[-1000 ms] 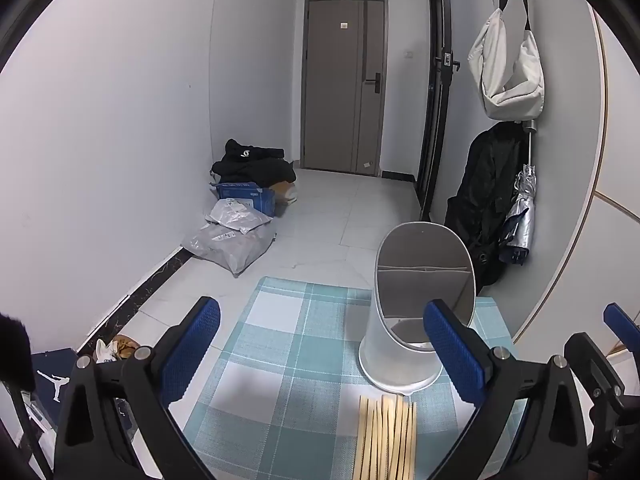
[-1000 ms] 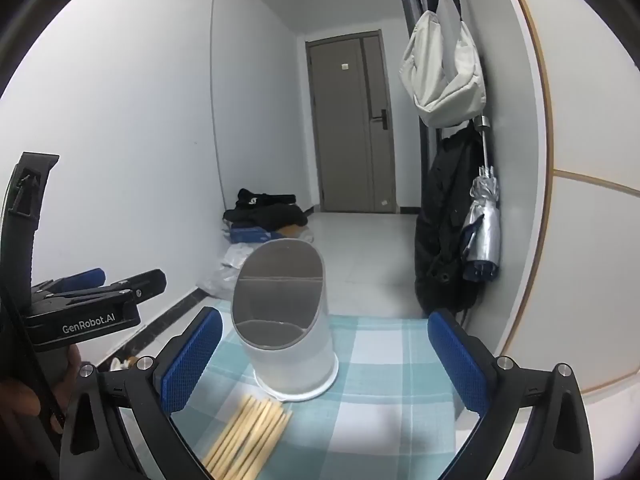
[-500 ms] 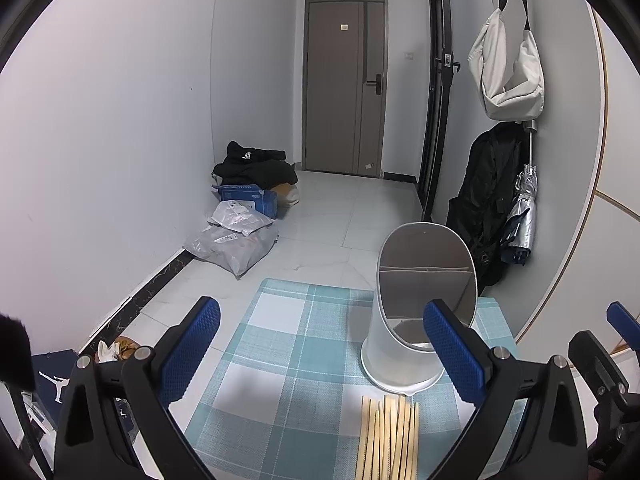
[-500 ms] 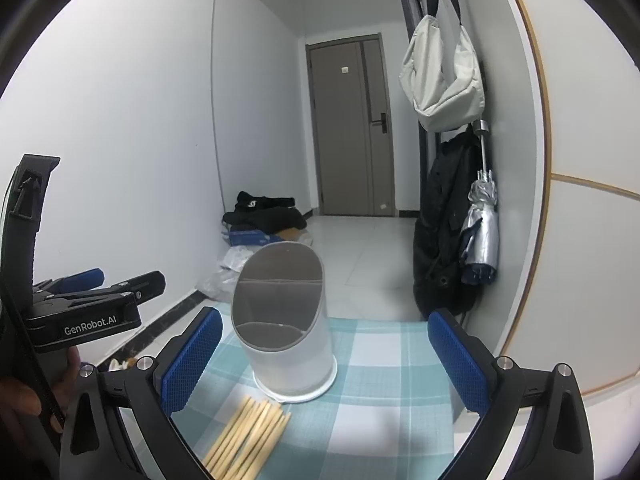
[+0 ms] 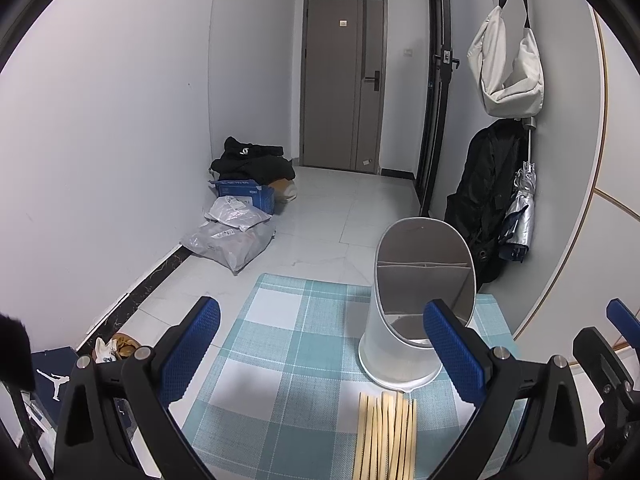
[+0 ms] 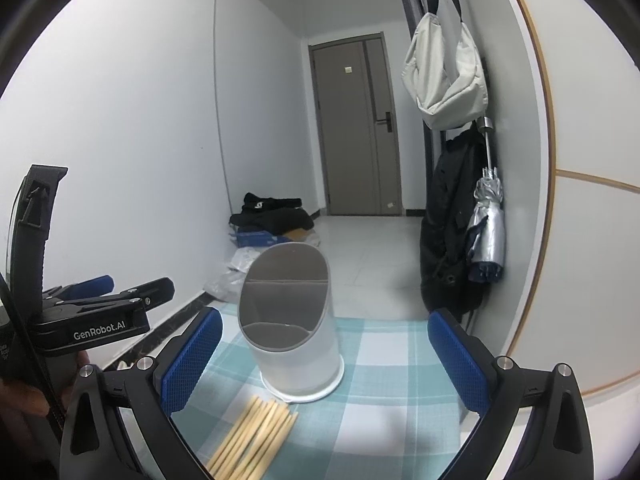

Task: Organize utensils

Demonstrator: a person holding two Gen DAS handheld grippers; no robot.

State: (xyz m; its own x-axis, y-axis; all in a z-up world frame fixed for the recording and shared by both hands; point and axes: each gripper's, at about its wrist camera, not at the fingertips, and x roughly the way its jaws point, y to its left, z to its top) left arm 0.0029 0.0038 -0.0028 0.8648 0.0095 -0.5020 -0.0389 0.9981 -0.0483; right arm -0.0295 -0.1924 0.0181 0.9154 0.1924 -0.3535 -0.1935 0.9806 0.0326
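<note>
Bundle of wooden chopsticks (image 5: 385, 436) lies flat just before the white utensil holder (image 5: 416, 308) on the checked mat (image 5: 276, 360); mat bare leftward. Left hand-held gripper (image 5: 320, 356) and right hand-held gripper (image 6: 326, 360) spread wide, empty. Placement unchanged from earlier.

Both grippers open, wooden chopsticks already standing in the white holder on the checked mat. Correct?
Not quite. The bundle of pale wooden chopsticks lies flat on the teal checked mat, just in front of the white oval utensil holder, whose compartments look empty in the right wrist view. Both grippers, left and right, are open.
</note>
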